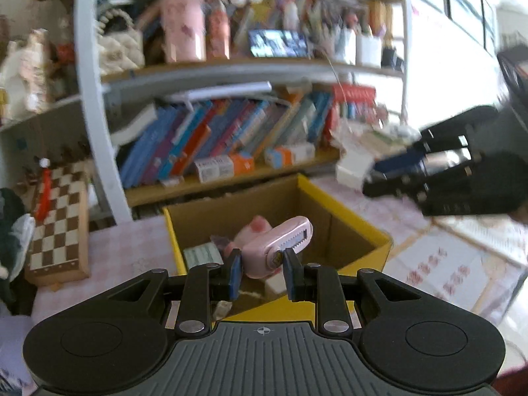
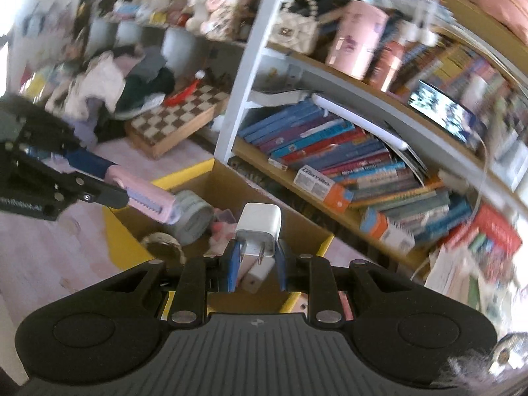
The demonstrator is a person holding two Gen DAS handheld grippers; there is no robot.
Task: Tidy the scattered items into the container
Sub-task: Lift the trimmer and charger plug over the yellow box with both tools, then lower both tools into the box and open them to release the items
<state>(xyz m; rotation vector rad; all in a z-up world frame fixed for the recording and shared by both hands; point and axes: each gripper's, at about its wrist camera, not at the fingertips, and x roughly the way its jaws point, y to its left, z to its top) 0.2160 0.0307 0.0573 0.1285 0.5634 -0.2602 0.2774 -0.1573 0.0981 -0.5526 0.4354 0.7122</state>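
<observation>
The left tool (image 1: 262,272) clamps a pink plastic comb-like case (image 1: 285,242), the right tool (image 2: 255,264) a white plug-in charger (image 2: 259,227), both near the open yellow-rimmed cardboard box (image 1: 346,208); releasing inside comes next.

Daylight floods both views, strongest from the window (image 1: 462,6) up and to the right of the left gripper (image 1: 262,272), where the panes blow out to white. The bookshelf (image 1: 231,125) beyond the fingers is smeared by motion blur, more heavily in the right wrist view, especially toward the right edge. Both gripper bodies close to the lens stay sharp. Fisheye distortion bends the shelf boards and uprights into curves, and the corners fall off to black. Shadows are soft inside the cardboard box (image 1: 349,204).
</observation>
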